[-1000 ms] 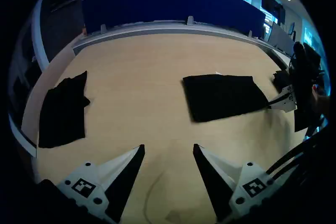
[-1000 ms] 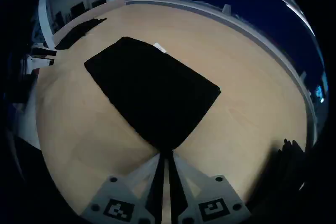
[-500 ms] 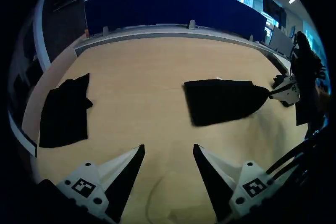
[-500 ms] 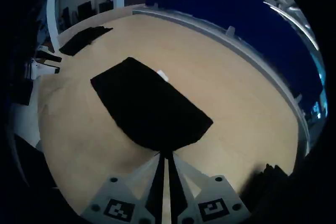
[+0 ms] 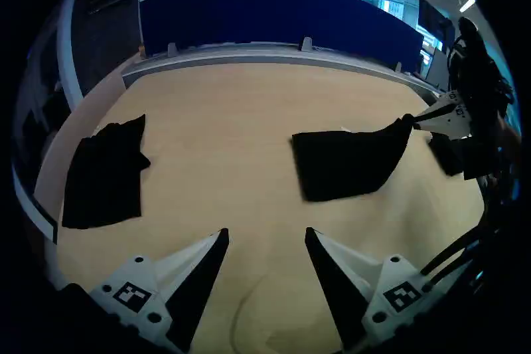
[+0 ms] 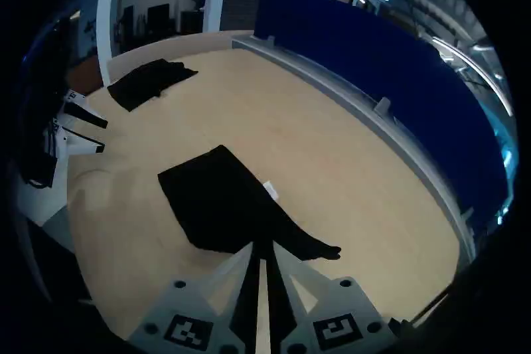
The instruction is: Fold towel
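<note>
over the table (image 6: 345,148), right gripper (image 6: 263,245) pinches the white-tagged towel (image 6: 212,201).

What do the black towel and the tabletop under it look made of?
The black towel looks like soft matte cloth: its pinched corner drapes limply from the right claw. The light tan tabletop is probably smooth wood-look laminate: flat, even tone, dull sheen.

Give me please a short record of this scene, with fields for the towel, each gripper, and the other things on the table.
towel: black, on the table, one corner raised off it
right gripper: shut on that corner
left gripper: open, holding nothing, apart from the towel
second cloth: black, lying apart near the table edge
backdrop: blue divider behind the table
</note>
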Tool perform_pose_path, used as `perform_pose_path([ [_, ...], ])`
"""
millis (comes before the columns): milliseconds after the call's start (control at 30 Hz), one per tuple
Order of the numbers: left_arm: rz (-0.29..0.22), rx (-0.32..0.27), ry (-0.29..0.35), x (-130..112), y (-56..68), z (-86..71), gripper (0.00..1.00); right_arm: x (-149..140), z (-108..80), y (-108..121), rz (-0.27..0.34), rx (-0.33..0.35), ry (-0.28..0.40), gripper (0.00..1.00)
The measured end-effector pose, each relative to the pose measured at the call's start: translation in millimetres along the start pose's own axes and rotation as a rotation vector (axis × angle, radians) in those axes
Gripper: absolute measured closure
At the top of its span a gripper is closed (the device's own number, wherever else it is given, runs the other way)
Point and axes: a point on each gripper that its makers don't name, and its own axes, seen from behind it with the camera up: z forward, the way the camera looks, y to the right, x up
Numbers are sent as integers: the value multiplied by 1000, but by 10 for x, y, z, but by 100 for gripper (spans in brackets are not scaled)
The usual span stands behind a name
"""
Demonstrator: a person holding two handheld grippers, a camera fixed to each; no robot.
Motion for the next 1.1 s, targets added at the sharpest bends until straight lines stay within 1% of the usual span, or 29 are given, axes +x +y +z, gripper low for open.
perform_pose_path([
  [200,-8,0,13,30,5,-43,15,126,77,-53,-30,17,3,94],
  [367,-12,14,24,47,-39,-98,15,341,200,-200,-74,53,15,94],
  [567,-22,31,29,27,-96,-160,15,550,447,-535,-142,111,13,94],
  [667,-31,35,31,9,-116,-186,15,590,634,-758,-156,143,8,94],
  [767,-40,41,32,-25,-139,-208,15,573,881,-1013,-142,181,3,94],
  [900,-46,45,29,-85,-160,-219,15,434,1202,-1337,-88,239,-20,94],
  [1000,-46,48,27,-116,-172,-227,15,321,1335,-1453,-47,255,-41,94],
  [1100,-46,48,29,-125,-174,-238,15,297,1358,-1471,-21,249,-39,94],
])
